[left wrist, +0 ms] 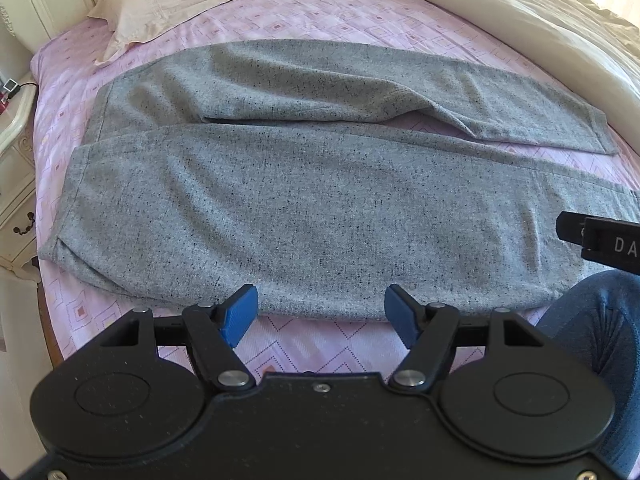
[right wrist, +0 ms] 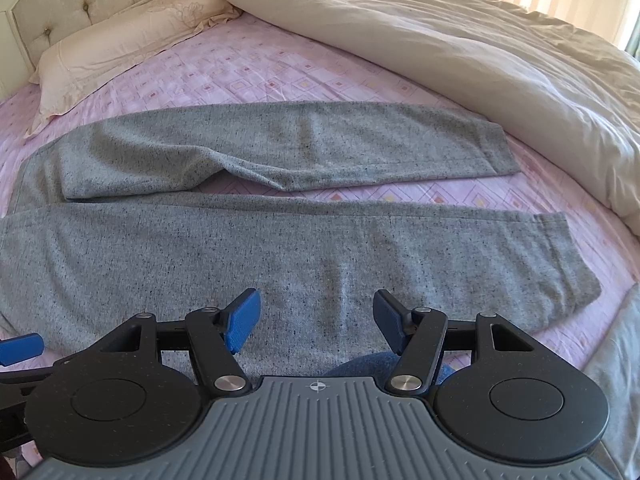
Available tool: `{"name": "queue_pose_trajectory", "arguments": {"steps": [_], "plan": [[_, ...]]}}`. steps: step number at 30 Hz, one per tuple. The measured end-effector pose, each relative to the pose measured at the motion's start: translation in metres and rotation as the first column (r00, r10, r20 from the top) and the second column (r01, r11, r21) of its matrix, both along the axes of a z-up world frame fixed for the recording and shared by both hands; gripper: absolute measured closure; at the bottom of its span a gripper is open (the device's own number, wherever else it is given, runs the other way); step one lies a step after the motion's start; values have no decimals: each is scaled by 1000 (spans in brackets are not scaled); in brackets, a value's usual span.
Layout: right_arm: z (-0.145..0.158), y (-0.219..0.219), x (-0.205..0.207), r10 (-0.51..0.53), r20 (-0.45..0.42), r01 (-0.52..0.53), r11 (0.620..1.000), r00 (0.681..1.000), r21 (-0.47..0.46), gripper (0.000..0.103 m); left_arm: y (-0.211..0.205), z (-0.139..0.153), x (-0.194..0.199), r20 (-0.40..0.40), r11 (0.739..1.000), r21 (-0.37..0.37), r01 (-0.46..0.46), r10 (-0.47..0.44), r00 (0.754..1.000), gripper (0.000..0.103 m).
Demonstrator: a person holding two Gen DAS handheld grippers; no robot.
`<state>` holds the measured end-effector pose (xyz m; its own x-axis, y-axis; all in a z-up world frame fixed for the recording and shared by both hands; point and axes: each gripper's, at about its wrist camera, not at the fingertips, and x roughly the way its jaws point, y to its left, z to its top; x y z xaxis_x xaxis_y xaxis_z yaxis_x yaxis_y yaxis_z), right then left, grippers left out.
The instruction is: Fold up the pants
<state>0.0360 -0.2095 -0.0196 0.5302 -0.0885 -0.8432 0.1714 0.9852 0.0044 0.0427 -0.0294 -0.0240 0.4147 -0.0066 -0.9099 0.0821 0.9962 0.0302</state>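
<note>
Grey speckled pants [left wrist: 304, 208] lie spread flat on the pink patterned bed sheet [left wrist: 320, 344], waistband at the left, both legs running to the right with a narrow gap between them. They also show in the right wrist view [right wrist: 280, 248]. My left gripper [left wrist: 322, 312] is open and empty, just above the near edge of the near leg, close to the waist end. My right gripper [right wrist: 316, 316] is open and empty over the middle of the near leg. The right gripper's body shows at the left wrist view's right edge [left wrist: 600, 240].
A cream pillow [right wrist: 120, 40] lies at the head of the bed, and a cream duvet [right wrist: 460, 48] is bunched along the far right. A white nightstand [left wrist: 16, 152] stands at the left. A knee in blue jeans [left wrist: 592, 320] presses against the bed's near edge.
</note>
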Motion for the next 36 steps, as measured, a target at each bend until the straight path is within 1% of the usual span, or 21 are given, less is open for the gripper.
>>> {"name": "queue_pose_trajectory", "arguments": {"steps": [23, 33, 36], "plan": [[-10, -4, 2, -7, -19, 9, 998, 1000, 64, 42, 1, -5, 3, -2, 1000, 25, -3, 3, 1000, 32], [-10, -1, 2, -1, -23, 2, 997, 1000, 82, 42, 4, -4, 2, 2, 1000, 21, -8, 8, 1000, 32], [-12, 0, 2, 9, -26, -6, 995, 1000, 103, 42, 6, -4, 2, 2, 1000, 18, -13, 13, 1000, 32]]}}
